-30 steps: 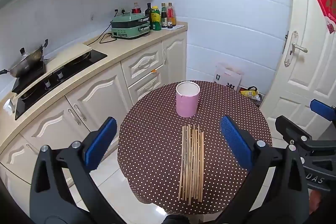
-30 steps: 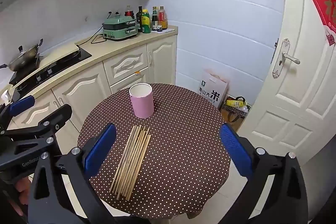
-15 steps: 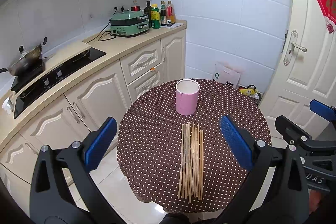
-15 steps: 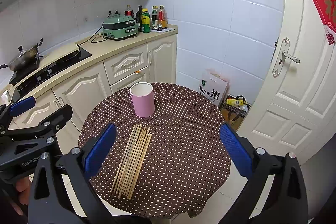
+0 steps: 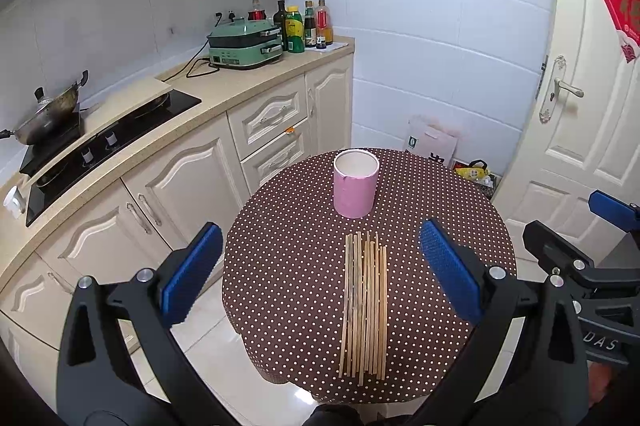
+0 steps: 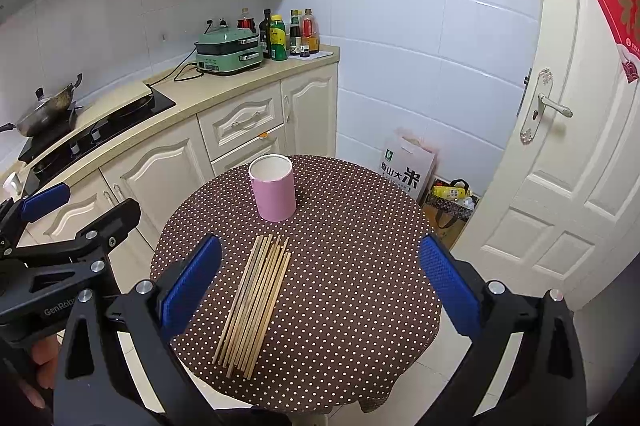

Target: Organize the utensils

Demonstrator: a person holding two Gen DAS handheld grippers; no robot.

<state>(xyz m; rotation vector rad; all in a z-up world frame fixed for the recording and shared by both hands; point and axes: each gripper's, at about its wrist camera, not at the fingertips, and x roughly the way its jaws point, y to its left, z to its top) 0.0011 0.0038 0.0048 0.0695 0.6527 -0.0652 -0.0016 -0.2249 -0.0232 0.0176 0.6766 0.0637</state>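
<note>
Nothing moved: left claw [image 5: 320, 274], right claw [image 6: 320, 276] spread wide, empty, above chopsticks [image 5: 365, 306].

"GenRobo", cut off, ran along the left gripper [image 6: 60, 222]; "DAS" showed on the right gripper [image 5: 592, 246]; the white bag [image 6: 406, 166] read "山大米".

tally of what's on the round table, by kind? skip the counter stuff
Pink cup: 1, upright, nothing visible inside.
Wooden chopsticks: roughly 10, lying flat in one bundle; they overlap, so the exact number is unclear.
Total: about 11 items on the dotted tablecloth.
</note>
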